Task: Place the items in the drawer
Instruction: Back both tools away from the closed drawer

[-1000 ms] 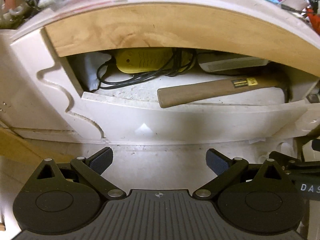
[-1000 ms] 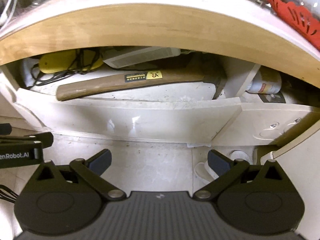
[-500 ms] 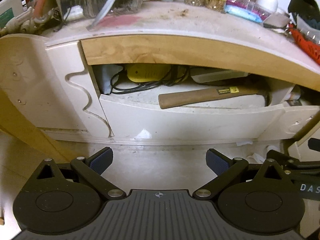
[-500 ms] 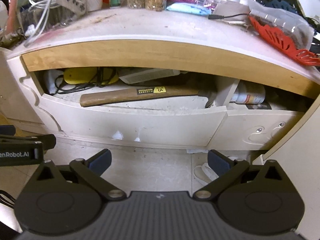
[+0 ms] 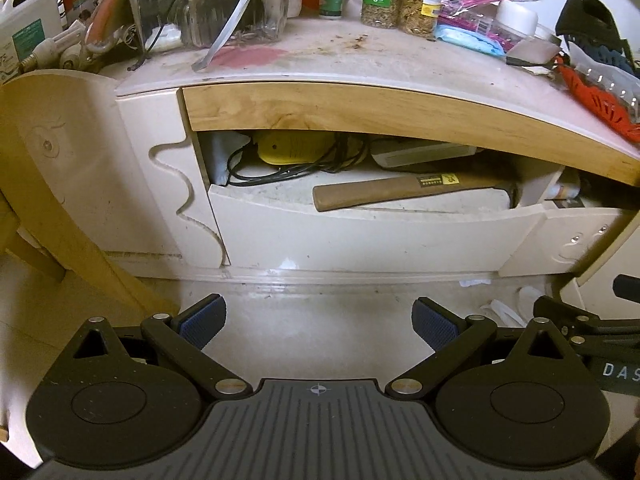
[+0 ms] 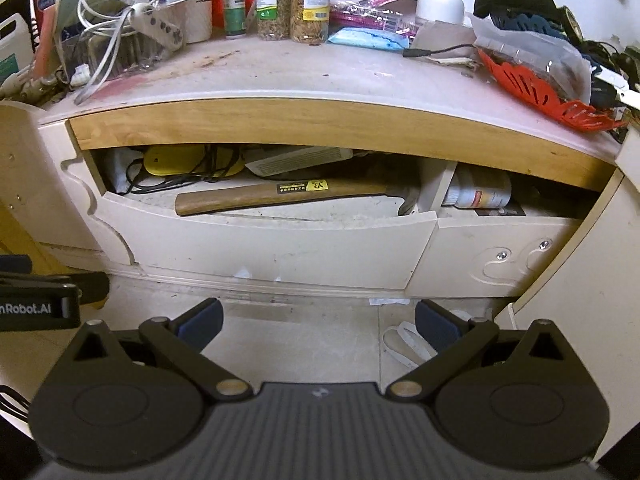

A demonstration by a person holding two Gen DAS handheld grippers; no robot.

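Observation:
The cream drawer (image 5: 360,236) stands partly open under the wooden desk edge (image 5: 360,108); it also shows in the right wrist view (image 6: 272,244). Inside lie a wooden-handled hammer (image 5: 404,192) (image 6: 280,196), a yellow device with a black cord (image 5: 300,148) (image 6: 188,164) and a pale flat box (image 5: 424,152) (image 6: 300,160). My left gripper (image 5: 318,326) is open and empty, low over the floor in front of the drawer. My right gripper (image 6: 318,326) is open and empty too, beside it on the right.
The desktop (image 6: 320,68) carries spice jars (image 6: 292,0), a power strip with cables (image 6: 156,24), a red slotted tool (image 6: 536,92) and bags. A second drawer (image 6: 500,252) on the right holds a white bottle (image 6: 480,196). A wooden chair (image 5: 52,200) stands left.
Both grippers have drawn back and up from the drawer, so the desktop and its clutter have come into view. Both stay open and empty. The drawer's contents have not moved.

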